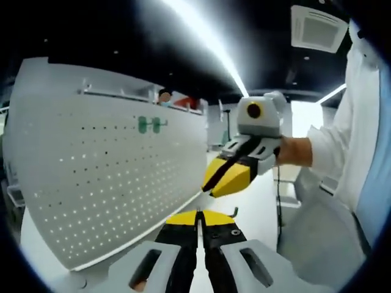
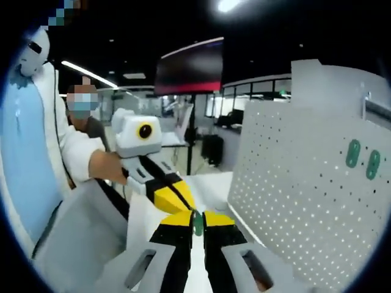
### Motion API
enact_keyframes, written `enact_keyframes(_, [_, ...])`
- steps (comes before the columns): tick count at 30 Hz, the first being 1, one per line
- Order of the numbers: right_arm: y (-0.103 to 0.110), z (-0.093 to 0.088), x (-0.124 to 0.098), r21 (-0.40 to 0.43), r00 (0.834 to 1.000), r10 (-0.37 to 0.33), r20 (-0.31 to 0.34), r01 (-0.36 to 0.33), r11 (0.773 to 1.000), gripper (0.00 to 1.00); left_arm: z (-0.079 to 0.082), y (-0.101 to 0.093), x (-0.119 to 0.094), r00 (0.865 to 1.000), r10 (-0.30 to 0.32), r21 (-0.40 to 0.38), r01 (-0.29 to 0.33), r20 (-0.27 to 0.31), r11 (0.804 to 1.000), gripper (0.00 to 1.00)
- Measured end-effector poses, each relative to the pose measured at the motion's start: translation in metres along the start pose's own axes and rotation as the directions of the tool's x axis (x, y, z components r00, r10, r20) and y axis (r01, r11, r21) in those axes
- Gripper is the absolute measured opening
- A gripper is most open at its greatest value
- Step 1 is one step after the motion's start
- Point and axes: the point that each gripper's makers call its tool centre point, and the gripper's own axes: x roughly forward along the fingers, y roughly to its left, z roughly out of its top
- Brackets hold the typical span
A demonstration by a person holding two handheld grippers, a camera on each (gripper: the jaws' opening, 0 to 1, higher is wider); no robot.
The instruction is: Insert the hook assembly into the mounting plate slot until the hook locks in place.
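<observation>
I read both claws clenched: left claw [image 1: 198, 215] on a thin metal hook [image 1: 231, 212], right claw [image 2: 197, 215] on a green piece [image 2: 198, 224], perhaps; white pegboard [image 1: 116, 177] beside them

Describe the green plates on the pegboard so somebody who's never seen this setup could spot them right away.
Start at the big white perforated pegboard standing upright on the table. Near its upper edge, just below the top rail, sit two small green plates side by side, also seen in the right gripper view. They are the only coloured items on an otherwise plain white board of holes.
</observation>
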Motion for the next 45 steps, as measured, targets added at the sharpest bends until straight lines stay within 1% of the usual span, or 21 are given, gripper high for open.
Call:
enact_keyframes(4, [-0.006, 0.007, -0.005, -0.011, 0.994, -0.109, 0.003, 0.109, 0.994, 0.03, 0.003, 0.011, 0.005, 0.999, 0.045, 0.006, -0.045, -0.015, 0.999, 0.01])
enact_keyframes(6, [-0.007, 0.008, -0.007, -0.019, 0.989, -0.148, 0.006, 0.148, 0.989, 0.02, 0.005, 0.015, 0.008, 0.997, 0.068, 0.015, -0.068, -0.020, 0.998, 0.01])
enact_keyframes(7, [-0.006, 0.008, -0.007, -0.013, 0.988, -0.151, 0.009, 0.152, 0.988, 0.02, 0.007, 0.017, 0.011, 0.997, 0.076, 0.017, -0.075, -0.020, 0.997, 0.01])
enact_keyframes(9, [-0.008, 0.008, -0.008, -0.005, 0.981, -0.192, 0.011, 0.192, 0.981, 0.03, 0.011, 0.021, 0.015, 0.996, 0.093, 0.014, -0.093, -0.017, 0.996, 0.01])
enact_keyframes(11, [-0.012, 0.004, -0.011, -0.020, 0.971, -0.240, 0.001, 0.240, 0.970, 0.04, 0.015, 0.024, 0.019, 0.995, 0.101, 0.007, -0.101, -0.017, 0.995, 0.01])
enact_keyframes(13, [-0.014, 0.006, -0.013, -0.004, 0.964, -0.264, 0.029, 0.264, 0.964, 0.07, 0.017, 0.026, 0.023, 0.994, 0.110, 0.003, -0.110, -0.018, 0.994, 0.01])
enact_keyframes(14, [-0.016, 0.006, -0.015, 0.012, 0.959, -0.282, 0.030, 0.282, 0.959, 0.08, 0.019, 0.028, 0.025, 0.993, 0.115, 0.000, -0.115, -0.015, 0.993, 0.01])
enact_keyframes(17, [-0.026, 0.003, -0.022, -0.058, 0.931, -0.365, 0.017, 0.365, 0.929, 0.09, 0.021, 0.030, 0.030, 0.992, 0.123, -0.012, -0.123, -0.015, 0.992, 0.01])
enact_keyframes(18, [-0.025, 0.002, -0.021, -0.049, 0.930, -0.366, 0.019, 0.367, 0.929, 0.09, 0.022, 0.030, 0.032, 0.992, 0.122, -0.019, -0.123, -0.015, 0.992, 0.01])
enact_keyframes(19, [-0.027, 0.002, -0.021, -0.045, 0.925, -0.379, 0.032, 0.380, 0.924, 0.11, 0.023, 0.030, 0.033, 0.992, 0.124, -0.022, -0.125, -0.015, 0.992, 0.01])
enact_keyframes(20, [-0.027, 0.000, -0.020, -0.043, 0.925, -0.380, 0.027, 0.381, 0.924, 0.12, 0.023, 0.030, 0.034, 0.992, 0.127, -0.025, -0.127, -0.017, 0.992, 0.01])
enact_keyframes(21, [-0.030, -0.004, -0.020, -0.052, 0.917, -0.399, 0.013, 0.399, 0.915, 0.15, 0.023, 0.030, 0.035, 0.992, 0.127, -0.027, -0.128, -0.019, 0.991, 0.01])
enact_keyframes(22, [-0.029, -0.005, -0.019, -0.056, 0.915, -0.403, 0.013, 0.403, 0.913, 0.17, 0.023, 0.030, 0.035, 0.992, 0.127, -0.030, -0.127, -0.020, 0.991, 0.01])
enact_keyframes(23, [-0.029, -0.006, -0.018, -0.053, 0.916, -0.401, 0.010, 0.401, 0.914, 0.16, 0.023, 0.030, 0.036, 0.992, 0.126, -0.035, -0.126, -0.019, 0.991, 0.01])
enact_keyframes(25, [-0.031, -0.008, -0.018, -0.062, 0.906, -0.424, 0.013, 0.424, 0.904, 0.16, 0.023, 0.028, 0.037, 0.993, 0.119, -0.042, -0.119, -0.018, 0.992, 0.01])
enact_keyframes(29, [-0.034, -0.012, -0.014, -0.071, 0.894, -0.448, 0.013, 0.448, 0.891, 0.23, 0.026, 0.023, 0.039, 0.995, 0.103, -0.055, -0.104, -0.011, 0.993, 0.01])
enact_keyframes(32, [-0.035, -0.013, -0.012, -0.074, 0.888, -0.458, 0.024, 0.459, 0.885, 0.20, 0.027, 0.023, 0.039, 0.994, 0.104, -0.069, -0.105, -0.013, 0.992, 0.01])
enact_keyframes(33, [-0.037, -0.013, -0.012, -0.087, 0.883, -0.468, 0.028, 0.469, 0.879, 0.19, 0.028, 0.022, 0.039, 0.995, 0.100, -0.079, -0.101, -0.012, 0.992, 0.01])
enact_keyframes(35, [-0.037, -0.013, -0.010, -0.087, 0.884, -0.466, 0.032, 0.466, 0.880, 0.17, 0.030, 0.020, 0.039, 0.995, 0.096, -0.084, -0.097, -0.010, 0.992, 0.01])
enact_keyframes(42, [-0.040, -0.012, -0.010, -0.112, 0.876, -0.480, 0.046, 0.482, 0.869, 0.05, 0.034, 0.016, 0.041, 0.996, 0.092, -0.098, -0.093, -0.009, 0.991, 0.01])
enact_keyframes(45, [-0.042, -0.010, -0.010, -0.116, 0.872, -0.487, 0.054, 0.490, 0.864, 0.03, 0.034, 0.014, 0.041, 0.996, 0.092, -0.102, -0.092, -0.010, 0.991, 0.01])
